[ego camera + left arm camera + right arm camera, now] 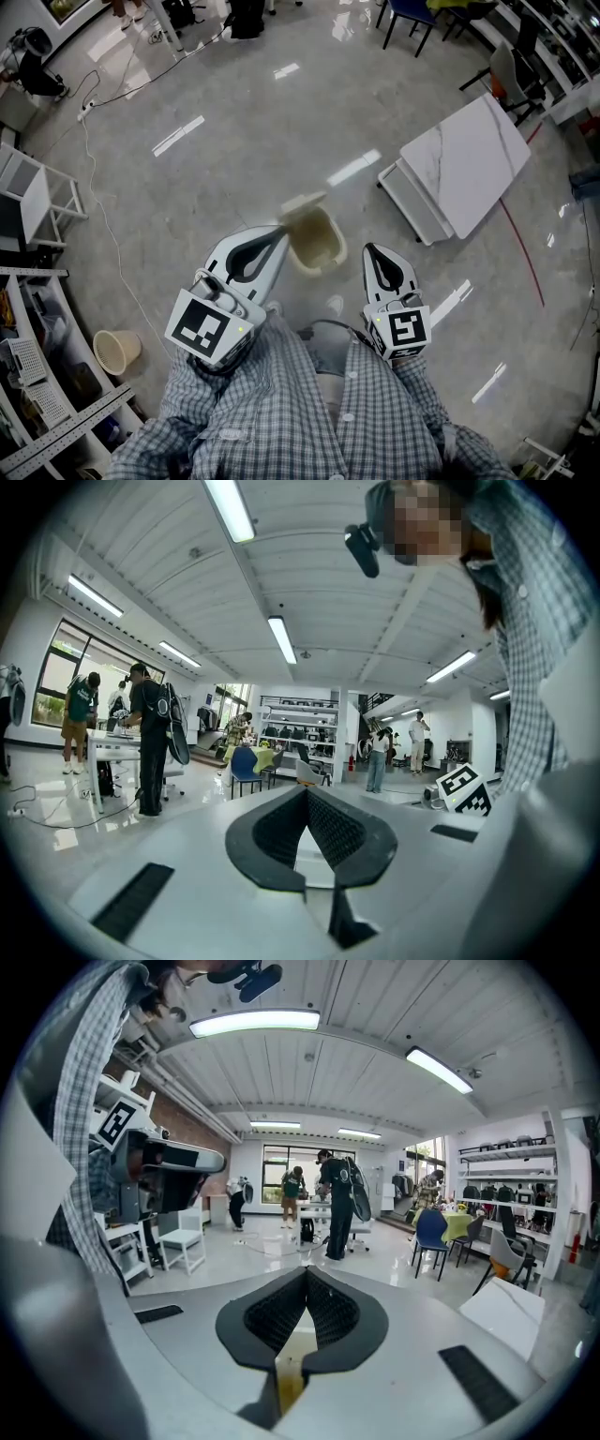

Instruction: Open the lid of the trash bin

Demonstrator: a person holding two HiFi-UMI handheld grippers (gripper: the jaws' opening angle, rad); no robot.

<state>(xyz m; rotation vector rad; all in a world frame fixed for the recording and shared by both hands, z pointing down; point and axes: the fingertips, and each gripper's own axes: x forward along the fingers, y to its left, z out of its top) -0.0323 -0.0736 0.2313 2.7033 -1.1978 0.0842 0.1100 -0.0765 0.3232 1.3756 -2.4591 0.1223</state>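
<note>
Left hand-held gripper [279,232], right hand-held gripper [371,249] (both closed), trash bin [317,247] mouth-up.

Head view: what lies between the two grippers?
The beige trash bin, nearer the left gripper than the right gripper, in the head view.

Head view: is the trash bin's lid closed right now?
No: the lid stands tipped up at the far rim of the trash bin, and the bin's hollow inside is in plain sight.
</note>
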